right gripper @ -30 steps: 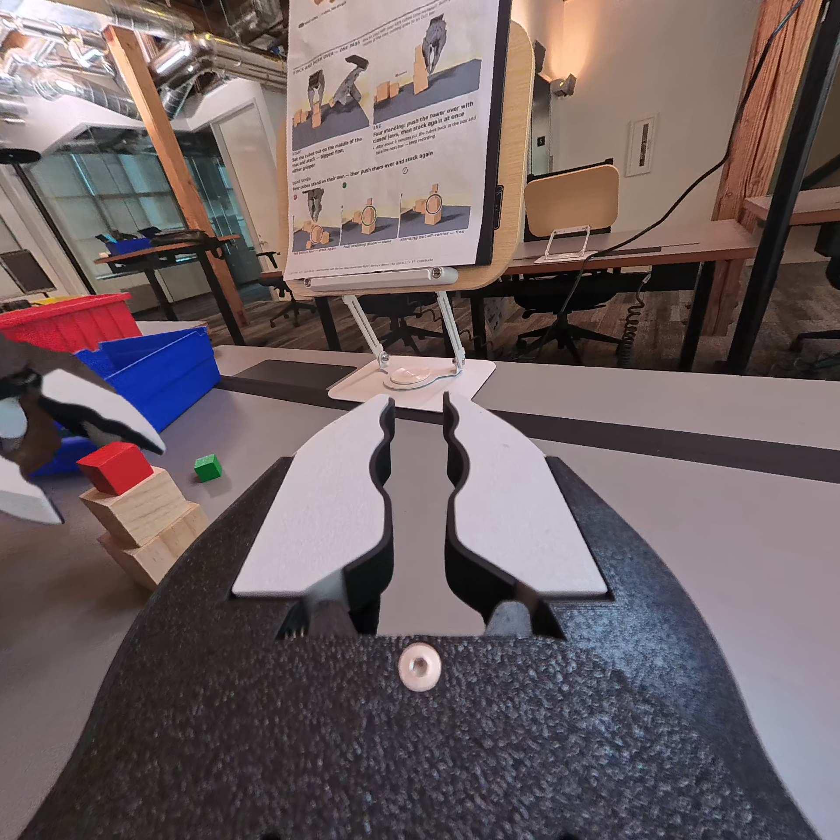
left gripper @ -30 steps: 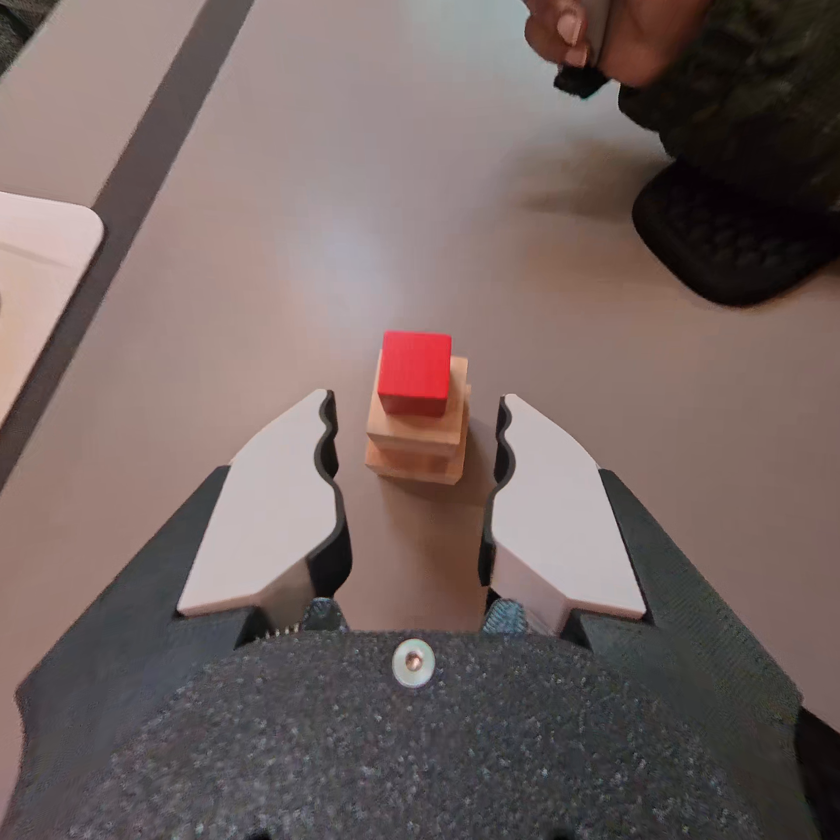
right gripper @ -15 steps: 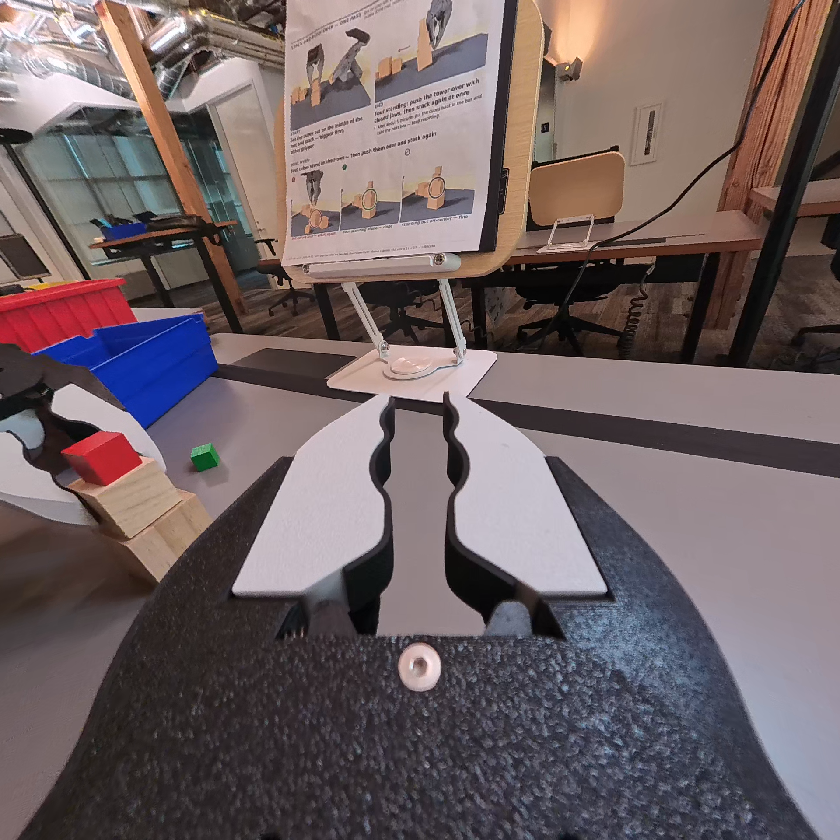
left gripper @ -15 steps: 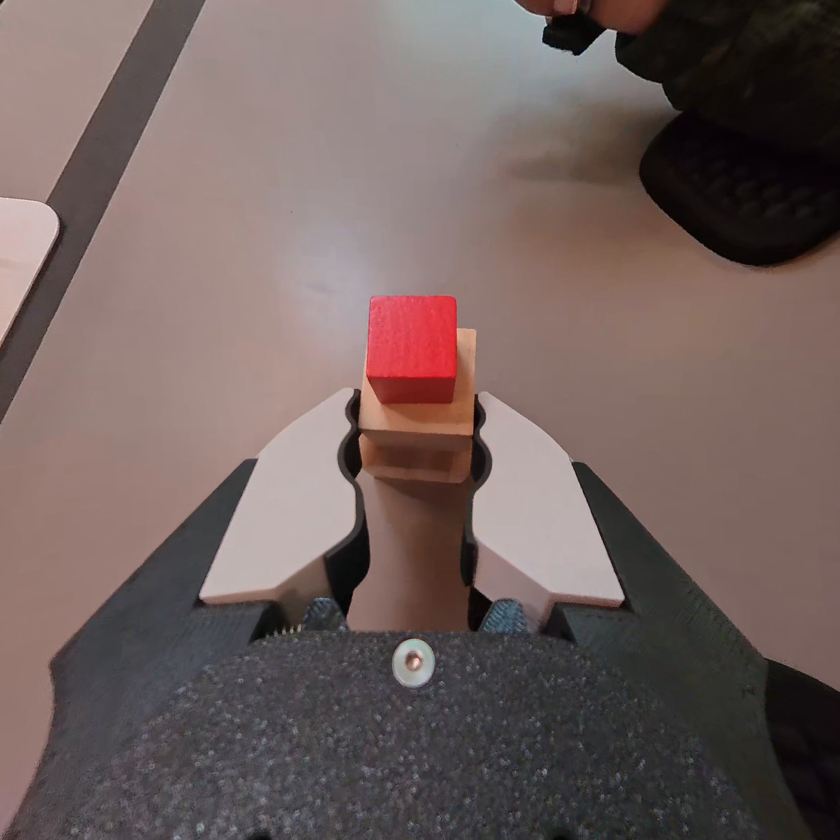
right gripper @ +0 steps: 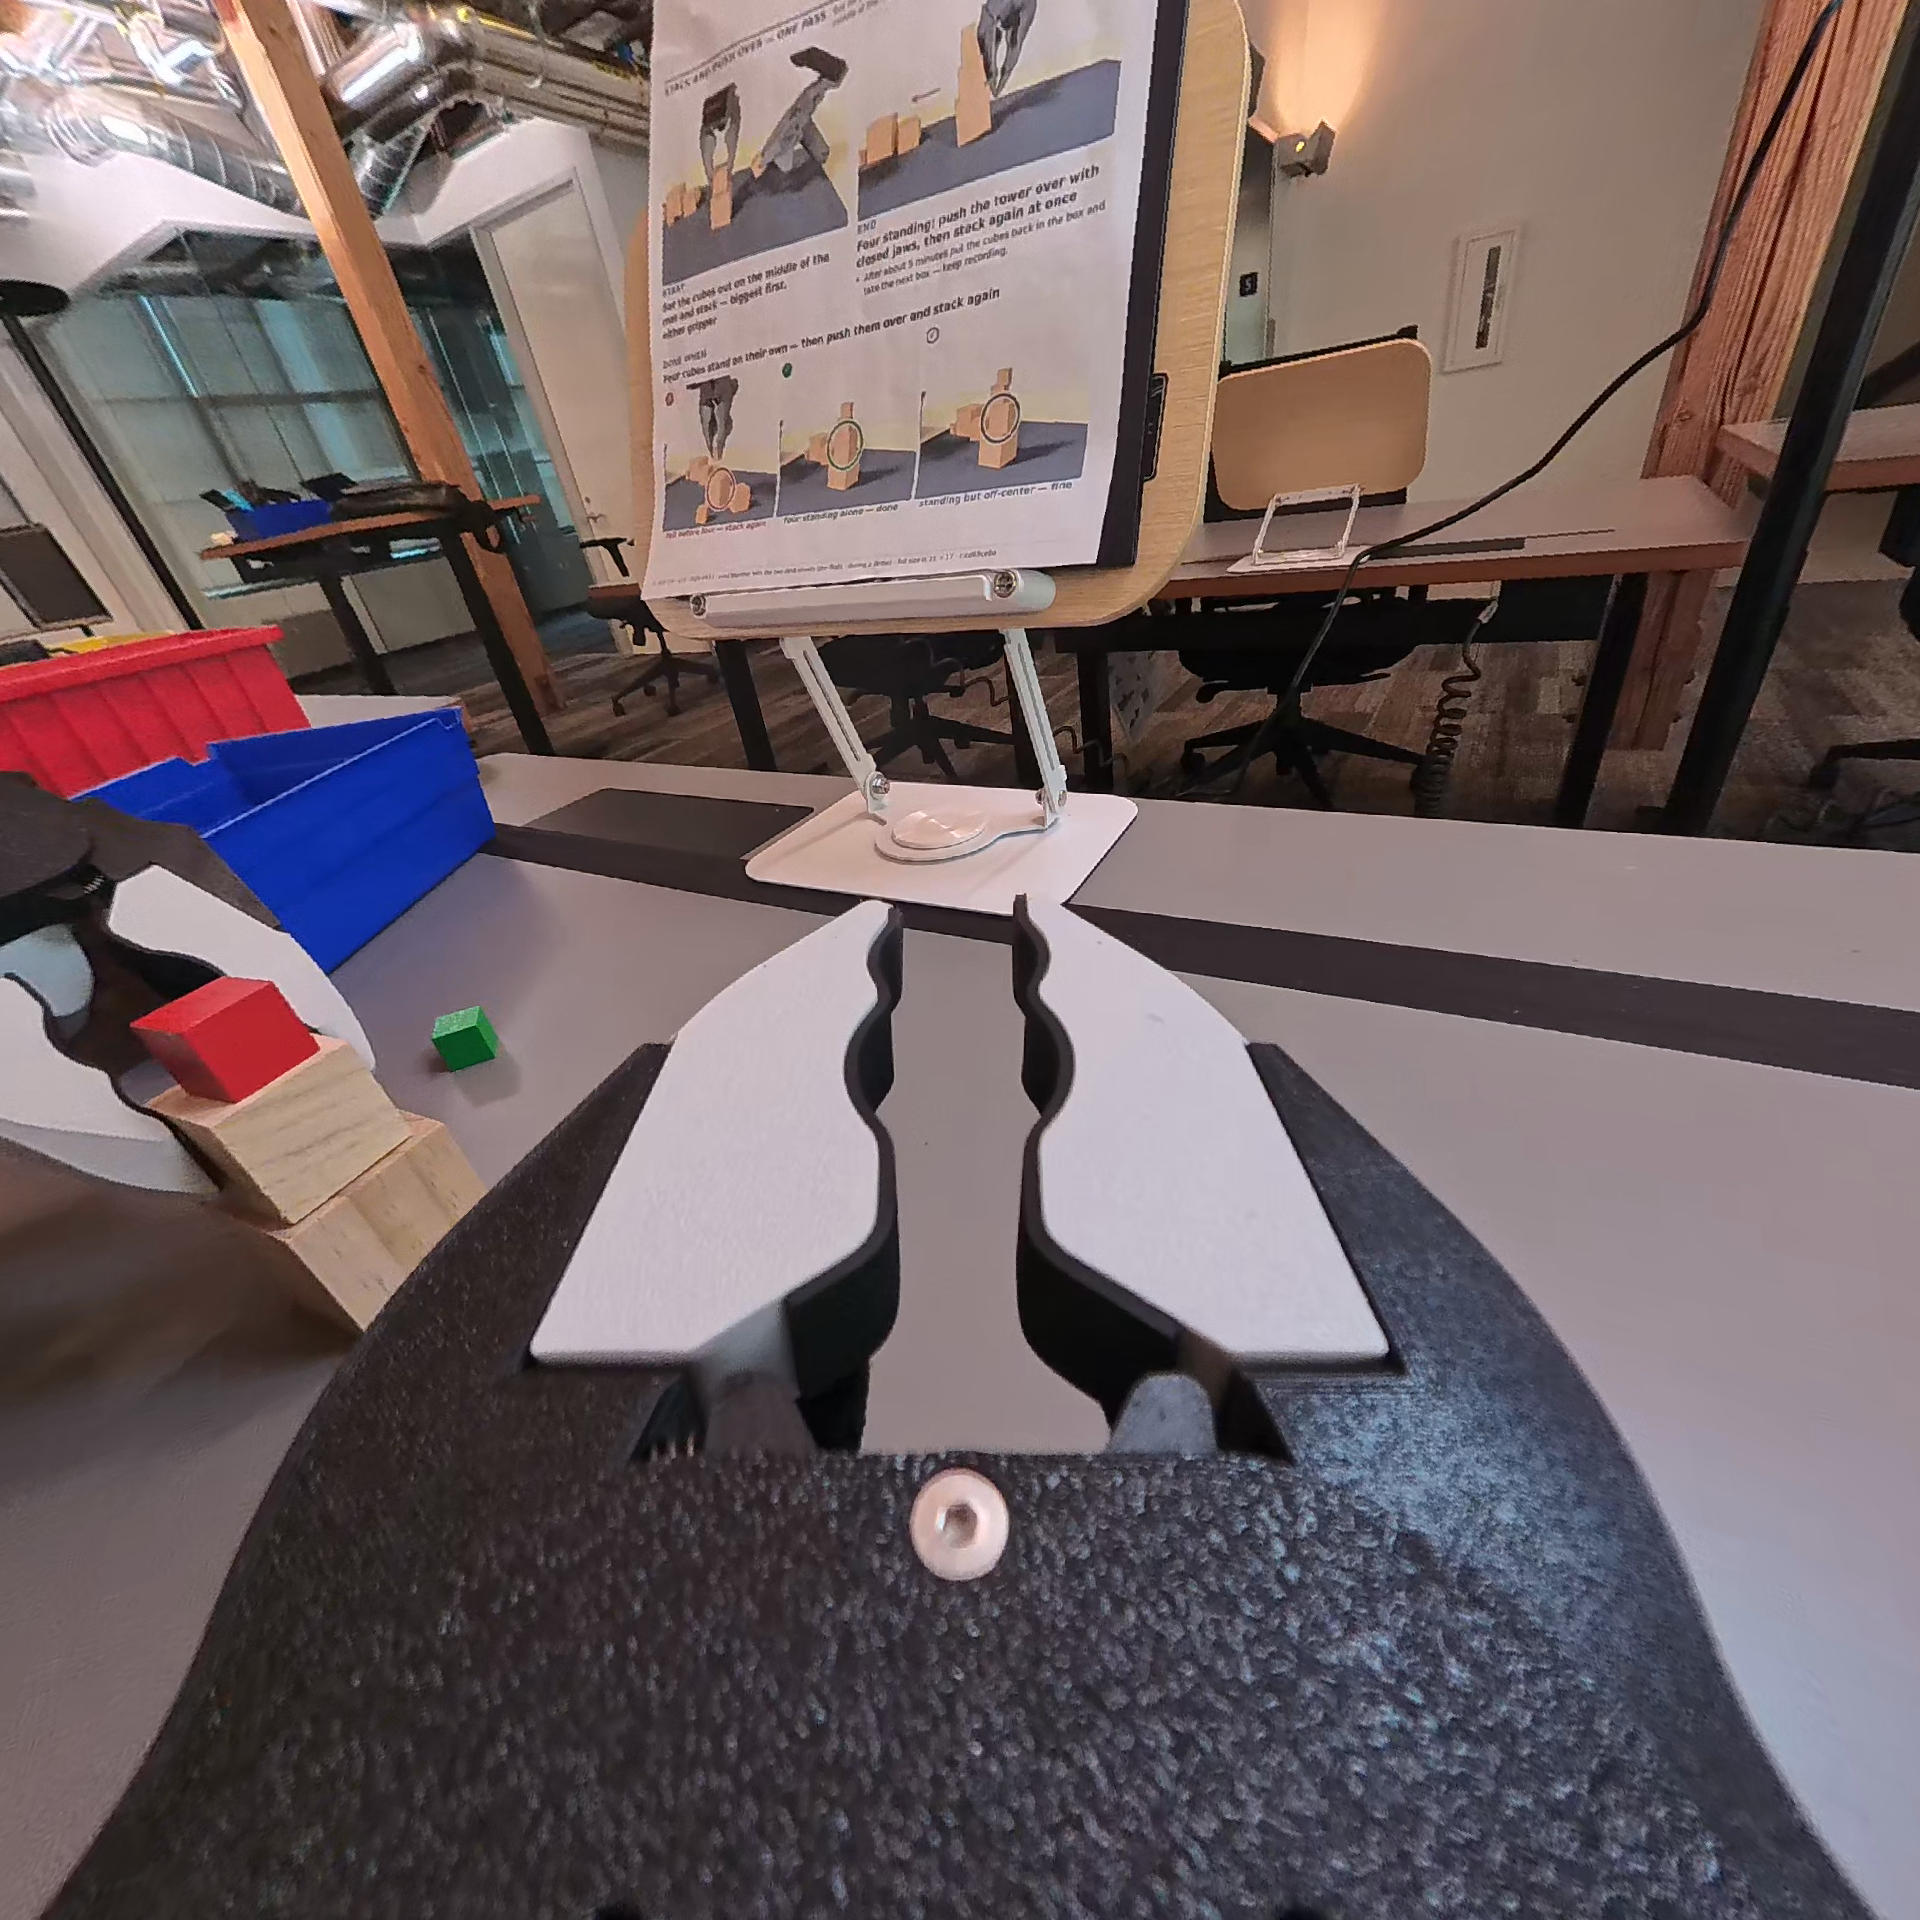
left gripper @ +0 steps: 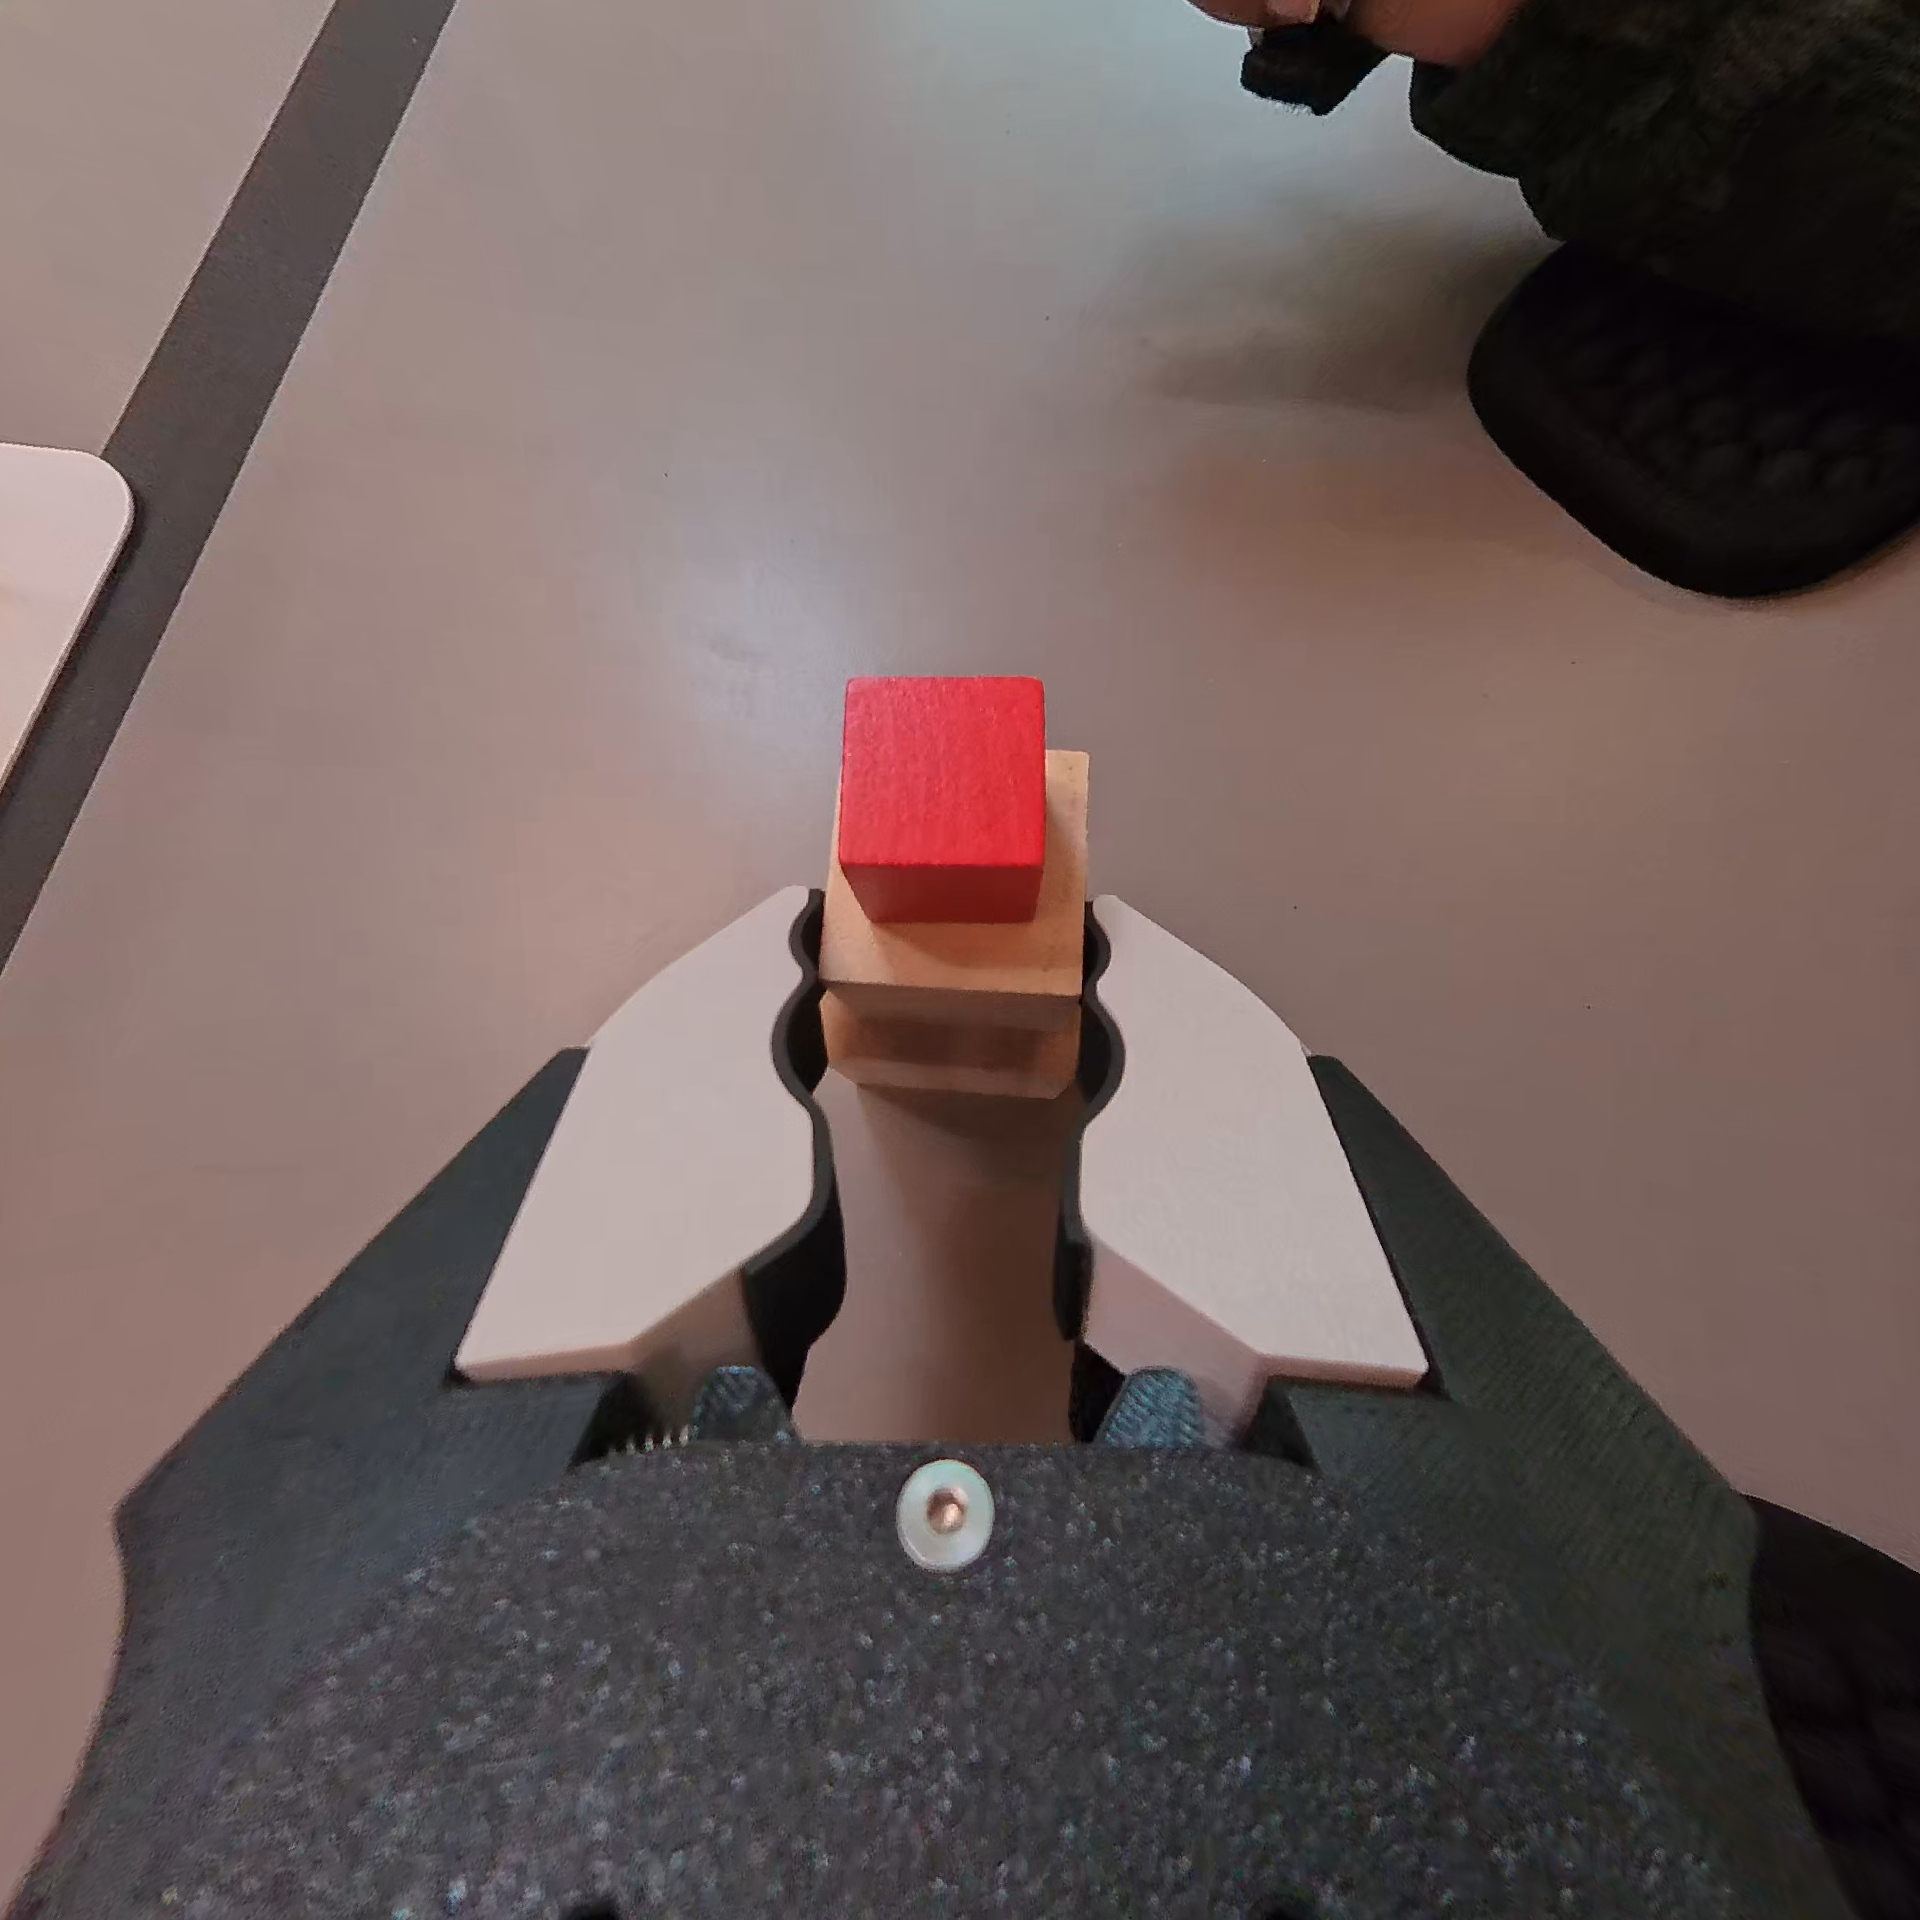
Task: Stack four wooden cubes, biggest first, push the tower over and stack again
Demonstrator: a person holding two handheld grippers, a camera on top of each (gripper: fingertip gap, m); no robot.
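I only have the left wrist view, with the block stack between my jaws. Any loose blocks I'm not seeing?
Observer: Yes, a small green cube lies on the table, apart from the stack.
Operator: Any containers nearby?
Observer: A blue bin stands beyond the cube, a red bin behind it.
Operator: And my right gripper?
Observer: Its jaws are slightly apart, nothing between them.

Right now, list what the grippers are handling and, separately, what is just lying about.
Being handled:
- left gripper, jaws pressed on the upper wooden block
- red cube on top of that block
- lower wooden block beneath it

Lying about:
- right gripper, jaws apart, nothing between them
- green cube
- blue bin
- red bin
- document stand
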